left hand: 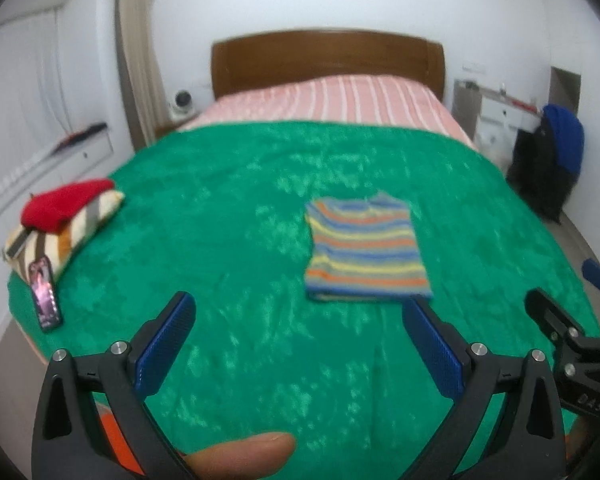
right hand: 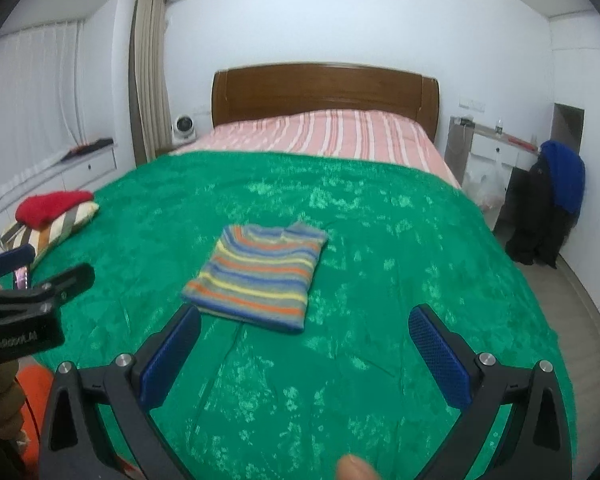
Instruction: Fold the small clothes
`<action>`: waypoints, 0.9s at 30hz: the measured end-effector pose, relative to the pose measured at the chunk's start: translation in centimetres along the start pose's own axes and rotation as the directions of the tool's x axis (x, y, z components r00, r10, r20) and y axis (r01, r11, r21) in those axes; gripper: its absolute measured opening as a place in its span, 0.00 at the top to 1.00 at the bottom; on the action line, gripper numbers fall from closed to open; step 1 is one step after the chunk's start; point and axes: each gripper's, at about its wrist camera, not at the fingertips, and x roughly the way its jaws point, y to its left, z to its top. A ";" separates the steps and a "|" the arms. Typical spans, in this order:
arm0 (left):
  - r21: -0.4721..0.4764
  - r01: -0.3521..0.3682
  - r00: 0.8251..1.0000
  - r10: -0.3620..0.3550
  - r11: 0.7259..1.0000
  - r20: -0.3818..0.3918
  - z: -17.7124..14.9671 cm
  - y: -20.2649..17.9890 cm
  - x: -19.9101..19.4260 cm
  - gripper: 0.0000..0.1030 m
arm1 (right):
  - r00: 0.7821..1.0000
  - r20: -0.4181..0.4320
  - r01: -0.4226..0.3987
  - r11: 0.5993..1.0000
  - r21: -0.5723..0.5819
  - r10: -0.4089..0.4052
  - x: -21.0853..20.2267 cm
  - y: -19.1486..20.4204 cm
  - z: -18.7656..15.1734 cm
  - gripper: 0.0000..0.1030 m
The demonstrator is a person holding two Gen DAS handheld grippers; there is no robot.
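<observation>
Far to the left of the left gripper [left hand: 300, 320] a red garment [left hand: 64, 204] lies on a striped pillow [left hand: 80, 232], with a phone [left hand: 44, 296] just beside it. That gripper hangs above the green blanket [left hand: 220, 220], fingers wide apart and empty. The striped shirt [left hand: 364, 248] lies folded flat just ahead, toward its right finger. Further right, the right gripper [right hand: 304, 328] is likewise spread and empty, the shirt ahead toward its left finger. Judging by its neat rectangle, the fold looks finished; to lift it, pinch both near corners evenly, keeping the layers together.
</observation>
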 end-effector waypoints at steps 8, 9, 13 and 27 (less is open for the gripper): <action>-0.014 0.039 0.999 -0.039 0.999 -0.030 -0.2 -0.5 0.6 0.00 | 0.989 -0.128 0.072 0.997 -0.026 -0.075 0.9 0.0 -0.2 0.01; -0.020 0.048 0.998 -0.049 0.999 -0.040 -0.4 -0.5 0.8 0.00 | 0.988 -0.132 0.075 0.997 -0.024 -0.078 0.8 -0.1 -0.3 0.01; -0.003 0.046 0.998 -0.046 0.999 -0.041 -0.7 -1.0 0.9 0.00 | 0.987 -0.135 0.082 0.996 -0.027 -0.085 0.8 -0.2 -0.6 0.01; 0.074 -0.001 0.999 0.004 0.997 -0.039 -1.1 -2.3 0.8 0.00 | 0.986 -0.129 0.097 0.994 -0.048 -0.102 0.3 0.8 -0.3 0.01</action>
